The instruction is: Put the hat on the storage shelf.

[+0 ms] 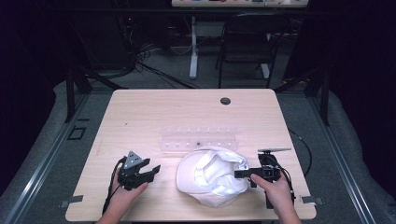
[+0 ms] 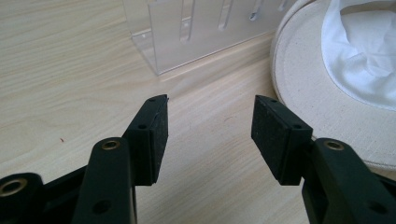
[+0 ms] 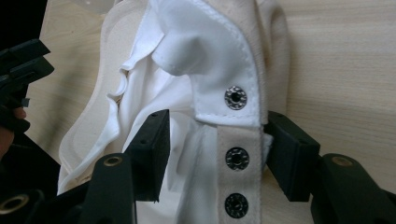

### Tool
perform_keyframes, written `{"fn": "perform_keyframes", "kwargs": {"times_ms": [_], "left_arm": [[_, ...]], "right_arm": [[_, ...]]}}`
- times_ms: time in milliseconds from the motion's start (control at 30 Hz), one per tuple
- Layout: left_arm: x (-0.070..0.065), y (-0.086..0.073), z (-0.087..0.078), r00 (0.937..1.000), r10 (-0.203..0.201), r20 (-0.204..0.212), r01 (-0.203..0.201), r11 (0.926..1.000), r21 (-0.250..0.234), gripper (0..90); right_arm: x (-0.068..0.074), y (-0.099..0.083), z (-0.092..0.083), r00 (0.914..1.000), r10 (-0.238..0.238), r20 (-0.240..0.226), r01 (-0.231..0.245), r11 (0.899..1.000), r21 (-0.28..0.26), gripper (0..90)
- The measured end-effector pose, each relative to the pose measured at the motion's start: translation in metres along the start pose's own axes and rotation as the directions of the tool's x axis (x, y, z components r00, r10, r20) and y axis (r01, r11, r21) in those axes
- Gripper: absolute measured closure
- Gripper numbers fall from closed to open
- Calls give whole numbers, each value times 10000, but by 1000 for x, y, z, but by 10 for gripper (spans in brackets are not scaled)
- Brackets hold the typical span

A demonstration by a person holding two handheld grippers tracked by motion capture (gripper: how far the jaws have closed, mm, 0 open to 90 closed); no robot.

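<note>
Nearest, at the front edge of the tabletop (image 1: 140, 107), two hands are seen, each holding a claw. The left claw (image 1: 148, 171) is held by the left hand (image 1: 125, 191) low over the wood, its jaws spread wide with only bare tabletop between them. In the left claw view its pads (image 2: 159, 135) are seen apart, with the cap's brim (image 2: 299, 70) lying just beyond and to the right of them, not touched.

The right claw (image 1: 239, 174) is held by the right hand (image 1: 275, 189) and is pointed leftward at the white cap (image 1: 210, 175), which lies upside down in the middle of the tabletop's near half, between the two claws. In the right claw view the cap's snap strap (image 3: 238, 154), with its metal studs, is seen standing between the jaws. The right jaw is touching the strap's edge, while the left jaw is set apart from it, so the claw is only partly closed around the strap.

Just behind the cap, a clear plastic rack (image 1: 198, 138) with a row of slots is seen, lying across the tabletop. Farther off, near the back edge, a round cable hole (image 1: 225, 101) is set into the wood. Beyond the tabletop a dark chair (image 1: 247, 42) is seen on the floor.
</note>
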State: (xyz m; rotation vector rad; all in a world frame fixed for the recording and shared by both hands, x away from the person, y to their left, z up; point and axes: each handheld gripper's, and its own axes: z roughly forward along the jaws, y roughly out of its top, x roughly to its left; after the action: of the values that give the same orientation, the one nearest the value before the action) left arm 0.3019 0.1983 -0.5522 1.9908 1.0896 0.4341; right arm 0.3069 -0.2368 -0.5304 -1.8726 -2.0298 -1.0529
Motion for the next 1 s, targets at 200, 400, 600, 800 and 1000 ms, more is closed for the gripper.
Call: {"fn": "perform_keyframes", "kwargs": {"times_ms": [200, 400, 600, 800, 1000], "left_arm": [[0, 0, 0, 10000, 2, -12, -2, 10000, -1, 468], [0, 0, 0, 10000, -9, -14, 9, 10000, 25, 469], [0, 0, 0, 10000, 74, 7, -74, 10000, 48, 469], [0, 0, 0, 10000, 82, 0, -82, 10000, 24, 469], [-1, 0, 0, 10000, 93, -17, -93, 10000, 18, 469]], "right_arm": [[5, 1, -8, 9995, -169, -249, 168, 9998, -42, 454], [13, 6, -21, 9944, -277, -1016, 258, 9995, -197, 508], [17, 10, -24, 9896, -218, -1421, 222, 9998, 14, 623], [23, 13, -26, 9901, -227, -1384, 257, 9995, 197, 742], [27, 14, -27, 9925, -412, -1149, 439, 9988, 208, 790]]}}
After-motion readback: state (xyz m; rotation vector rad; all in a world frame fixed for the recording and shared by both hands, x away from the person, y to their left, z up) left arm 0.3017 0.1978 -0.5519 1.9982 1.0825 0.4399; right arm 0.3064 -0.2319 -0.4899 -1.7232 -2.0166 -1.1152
